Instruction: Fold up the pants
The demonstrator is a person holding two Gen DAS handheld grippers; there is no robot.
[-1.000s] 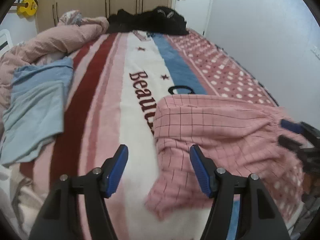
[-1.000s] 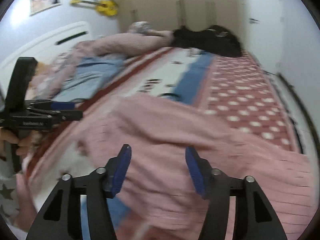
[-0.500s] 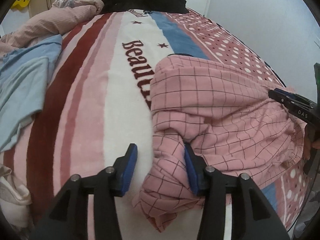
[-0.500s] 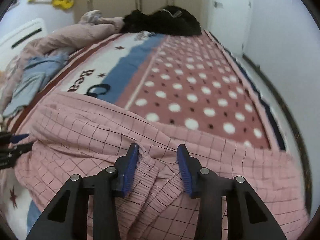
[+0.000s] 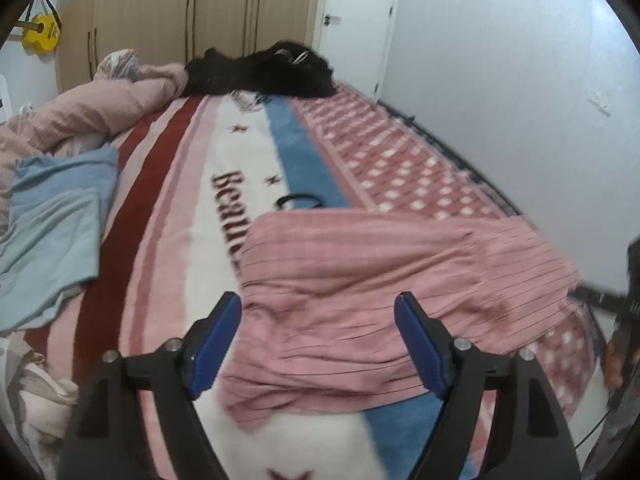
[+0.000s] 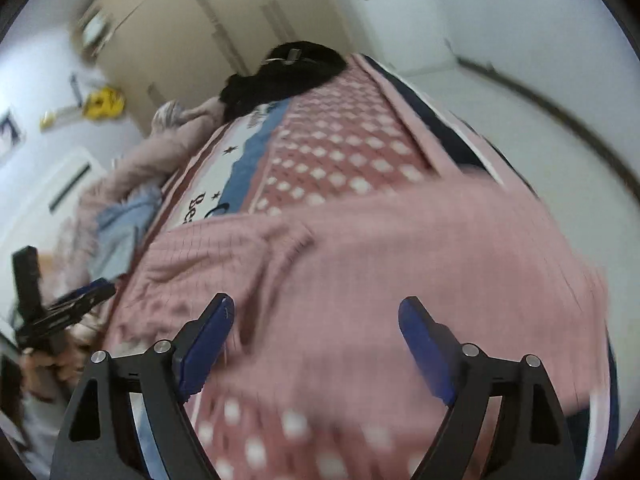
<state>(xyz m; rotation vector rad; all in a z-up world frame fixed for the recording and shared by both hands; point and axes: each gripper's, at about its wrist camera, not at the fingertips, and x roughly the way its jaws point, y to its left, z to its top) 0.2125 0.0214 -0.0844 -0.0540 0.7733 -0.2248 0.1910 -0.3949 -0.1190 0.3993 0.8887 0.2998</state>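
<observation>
The pink checked pants [image 5: 384, 280] lie folded across the near end of the bed [image 5: 248, 152], on its striped and dotted blanket. The left claw [image 5: 318, 322] and the right claw [image 6: 316, 326] both hover above the cloth, jaws opening wide, with nothing gripped between their blue pads.

The left gripper [image 5: 318, 344] has a matte black frame that forks into two angular arms with triangular cut-outs. Round silver screw heads sit at each arm's joints. Its fingers [image 5: 216, 340] carry flat, glossy blue pads. The right gripper [image 6: 316, 348] looks the same: black forked arms, silver screws, blue pads on the fingers [image 6: 206, 344].
</observation>
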